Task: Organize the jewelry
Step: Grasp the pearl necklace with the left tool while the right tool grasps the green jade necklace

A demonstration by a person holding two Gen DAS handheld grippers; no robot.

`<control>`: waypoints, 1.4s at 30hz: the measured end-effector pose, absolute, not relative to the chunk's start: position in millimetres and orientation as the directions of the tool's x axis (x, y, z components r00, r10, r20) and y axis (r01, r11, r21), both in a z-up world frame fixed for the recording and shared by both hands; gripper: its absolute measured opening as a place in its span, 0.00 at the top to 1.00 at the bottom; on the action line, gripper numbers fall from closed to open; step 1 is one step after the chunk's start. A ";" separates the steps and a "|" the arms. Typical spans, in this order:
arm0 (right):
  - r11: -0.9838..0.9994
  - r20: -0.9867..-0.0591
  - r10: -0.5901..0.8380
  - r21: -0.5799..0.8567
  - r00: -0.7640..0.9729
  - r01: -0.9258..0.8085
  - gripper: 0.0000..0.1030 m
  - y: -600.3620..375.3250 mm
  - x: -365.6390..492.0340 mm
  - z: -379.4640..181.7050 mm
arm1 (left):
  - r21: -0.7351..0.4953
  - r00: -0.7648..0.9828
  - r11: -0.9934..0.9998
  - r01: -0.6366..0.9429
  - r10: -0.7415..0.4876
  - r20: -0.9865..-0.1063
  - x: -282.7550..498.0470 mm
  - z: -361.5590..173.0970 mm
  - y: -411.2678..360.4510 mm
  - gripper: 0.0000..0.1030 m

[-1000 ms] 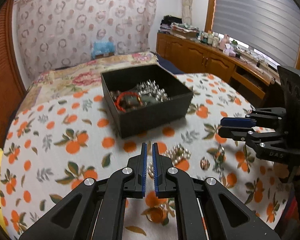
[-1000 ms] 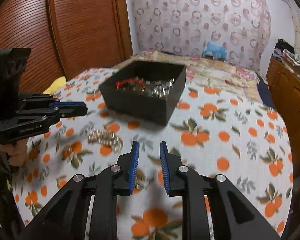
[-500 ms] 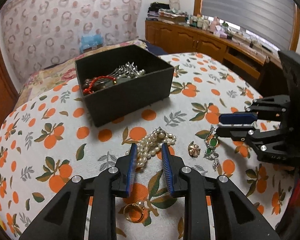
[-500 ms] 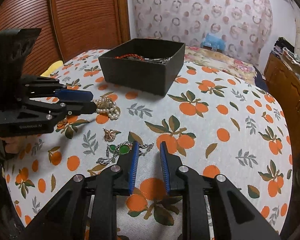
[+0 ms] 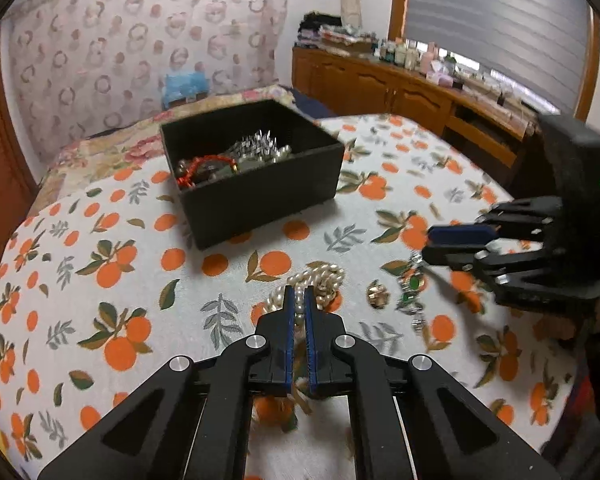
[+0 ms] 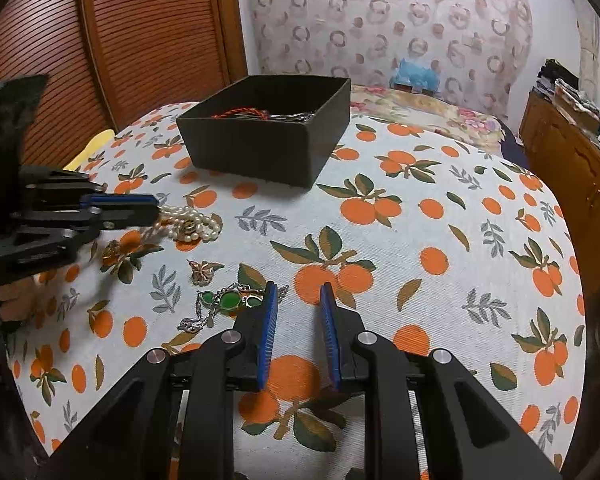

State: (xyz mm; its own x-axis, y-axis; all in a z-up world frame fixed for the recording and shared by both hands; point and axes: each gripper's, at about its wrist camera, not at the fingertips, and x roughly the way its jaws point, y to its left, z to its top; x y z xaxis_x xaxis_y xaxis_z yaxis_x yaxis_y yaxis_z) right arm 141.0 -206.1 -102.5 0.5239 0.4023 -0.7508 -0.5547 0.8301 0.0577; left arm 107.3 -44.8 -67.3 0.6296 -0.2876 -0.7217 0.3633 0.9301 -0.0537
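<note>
A black box (image 5: 256, 184) (image 6: 268, 136) holding a red cord and silver pieces stands on the orange-print cloth. A pearl necklace (image 5: 320, 284) (image 6: 192, 222) lies in front of it. My left gripper (image 5: 297, 300) (image 6: 156, 210) is shut on the near end of the pearl necklace. A gold brooch (image 5: 377, 294) (image 6: 202, 272) and a green-stone chain (image 5: 411, 300) (image 6: 228, 302) lie to its right. My right gripper (image 6: 298, 300) (image 5: 428, 246) is open and empty just right of the green chain, low over the cloth.
A gold ring (image 6: 111, 249) lies near the left gripper's body. The table edge curves off at the right and front. A wooden sideboard (image 5: 400, 92) with bottles stands far right, a bed (image 6: 420, 104) behind the table, and a louvred door (image 6: 140, 40) at the left.
My left gripper has closed from open onto the pearl necklace. My right gripper has lowered toward the green chain and opened wider.
</note>
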 end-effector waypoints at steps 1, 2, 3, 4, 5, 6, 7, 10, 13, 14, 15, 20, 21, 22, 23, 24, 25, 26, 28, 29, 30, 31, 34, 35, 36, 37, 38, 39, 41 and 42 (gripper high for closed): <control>0.830 -0.751 0.403 0.059 0.523 -0.554 0.77 -206.2 140.9 -102.4 | -0.058 0.642 0.931 0.361 -0.293 -0.708 102.3 -61.4 -43.7 0.96; 0.831 -0.751 0.402 0.058 0.524 -0.554 0.77 -206.1 140.9 -102.3 | -0.057 0.651 0.932 0.359 -0.294 -0.700 99.6 -58.2 -43.3 0.96; 0.831 -0.750 0.403 0.059 0.525 -0.554 0.77 -206.1 140.9 -102.2 | -0.058 0.660 0.932 0.357 -0.296 -0.691 96.5 -54.2 -42.5 0.96; 0.831 -0.749 0.402 0.057 0.526 -0.554 0.77 -206.3 140.2 -102.4 | -0.064 0.670 0.933 0.355 -0.302 -0.678 92.7 -49.0 -41.2 0.96; 0.831 -0.748 0.402 0.057 0.528 -0.553 0.77 -206.9 140.4 -102.1 | -0.070 0.676 0.933 0.353 -0.306 -0.670 90.8 -45.8 -40.8 0.96; 0.832 -0.748 0.401 0.056 0.529 -0.552 0.77 -207.6 140.8 -102.1 | -0.074 0.683 0.933 0.351 -0.310 -0.661 88.4 -42.4 -39.7 0.96; 0.833 -0.748 0.400 0.056 0.530 -0.551 0.77 -207.9 141.0 -102.1 | -0.077 0.693 0.935 0.347 -0.311 -0.651 85.4 -38.4 -38.4 0.96; 0.834 -0.746 0.400 0.056 0.532 -0.549 0.77 -209.3 141.7 -102.1 | -0.089 0.711 0.936 0.340 -0.318 -0.628 78.7 -30.0 -34.0 0.96; 0.832 -0.743 0.406 0.060 0.532 -0.552 0.77 -209.1 140.6 -101.3 | -0.099 0.723 0.937 0.335 -0.323 -0.610 73.7 -24.1 -30.9 0.96; 0.830 -0.742 0.410 0.062 0.531 -0.555 0.77 -209.1 140.3 -100.8 | -0.103 0.727 0.937 0.334 -0.326 -0.604 72.1 -22.8 -30.0 0.96; 0.828 -0.741 0.409 0.057 0.532 -0.558 0.77 -208.5 139.1 -100.4 | -0.104 0.731 0.937 0.333 -0.326 -0.600 70.6 -21.5 -29.8 0.96; 0.806 -0.736 0.437 0.065 0.518 -0.588 0.77 -199.7 127.6 -97.5 | -0.105 0.735 0.936 0.335 -0.330 -0.592 65.2 -21.1 -30.1 0.96; 0.796 -0.732 0.447 0.063 0.514 -0.602 0.77 -195.6 124.4 -96.1 | -0.109 0.732 0.935 0.337 -0.333 -0.594 65.0 -22.4 -30.6 0.96; 0.789 -0.732 0.451 0.059 0.512 -0.611 0.77 -192.4 122.7 -95.5 | -0.112 0.728 0.934 0.340 -0.337 -0.598 65.1 -24.3 -31.9 0.96; 0.781 -0.731 0.454 0.051 0.510 -0.622 0.77 -188.5 121.6 -95.0 | -0.111 0.725 0.933 0.342 -0.337 -0.601 64.9 -26.0 -33.5 0.96; 0.777 -0.730 0.456 0.047 0.509 -0.628 0.77 -184.8 121.2 -94.3 | -0.111 0.723 0.933 0.343 -0.338 -0.602 64.8 -26.8 -34.2 0.96; 0.772 -0.729 0.459 0.045 0.507 -0.634 0.77 -182.1 121.5 -93.6 | -0.112 0.722 0.932 0.344 -0.339 -0.603 64.2 -27.7 -34.6 0.96; 0.768 -0.730 0.462 0.046 0.504 -0.638 0.77 -180.3 123.1 -93.4 | -0.113 0.721 0.931 0.346 -0.341 -0.604 63.7 -28.2 -35.2 0.96; 0.765 -0.738 0.466 0.058 0.489 -0.642 0.77 -177.1 130.2 -93.8 | -0.114 0.721 0.931 0.347 -0.342 -0.603 62.7 -28.6 -35.1 0.96; 0.762 -0.742 0.469 0.065 0.479 -0.645 0.77 -176.4 131.9 -94.1 | -0.114 0.721 0.931 0.346 -0.342 -0.603 62.7 -28.9 -35.3 0.96; 0.754 -0.755 0.472 0.077 0.456 -0.653 0.77 -174.7 135.3 -96.1 | -0.113 0.721 0.931 0.346 -0.341 -0.603 62.7 -29.0 -35.3 0.96; 0.752 -0.764 0.467 0.078 0.445 -0.655 0.77 -174.4 136.9 -97.8 | -0.114 0.722 0.932 0.344 -0.340 -0.603 62.4 -29.1 -35.7 0.96; 0.752 -0.775 0.461 0.083 0.432 -0.654 0.77 -177.9 135.5 -101.0 | -0.114 0.721 0.932 0.345 -0.341 -0.603 62.6 -29.2 -35.2 0.96; 0.751 -0.776 0.465 0.091 0.426 -0.654 0.77 -180.1 134.7 -101.3 | -0.115 0.721 0.932 0.344 -0.341 -0.603 62.2 -29.5 -35.6 0.96; 0.748 -0.778 0.470 0.102 0.416 -0.656 0.77 -183.2 133.1 -101.5 | -0.117 0.721 0.932 0.343 -0.341 -0.603 62.0 -29.8 -35.7 0.96; 0.744 -0.779 0.475 0.107 0.409 -0.659 0.77 -184.7 131.7 -101.6 | -0.119 0.720 0.932 0.342 -0.341 -0.604 62.2 -30.4 -35.9 0.96; 0.739 -0.782 0.477 0.109 0.401 -0.665 0.73 -186.3 129.5 -101.6 | -0.119 0.720 0.932 0.342 -0.341 -0.604 61.9 -30.7 -36.4 0.96; 0.736 -0.783 0.475 0.105 0.401 -0.668 0.68 -186.8 128.2 -101.7 | -0.119 0.720 0.932 0.343 -0.342 -0.604 61.8 -31.0 -38.1 0.96; 0.733 -0.784 0.476 0.102 0.399 -0.673 0.61 -187.9 125.4 -100.6 | -0.119 0.721 0.932 0.343 -0.342 -0.603 61.9 -30.8 -36.0 0.96; 0.728 -0.783 0.479 0.102 0.397 -0.678 0.59 -188.2 123.3 -99.5 | -0.119 0.721 0.932 0.342 -0.342 -0.603 62.0 -30.8 -36.0 0.96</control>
State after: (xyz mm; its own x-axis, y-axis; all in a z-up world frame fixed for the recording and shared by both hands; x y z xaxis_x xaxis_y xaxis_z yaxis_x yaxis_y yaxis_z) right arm 123.3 -188.2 -99.5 0.3970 0.4791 -0.7829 -0.6779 0.7281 0.1019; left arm 62.0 -36.0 -30.8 0.7207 -0.3418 -0.6031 0.3423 0.9320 -0.1191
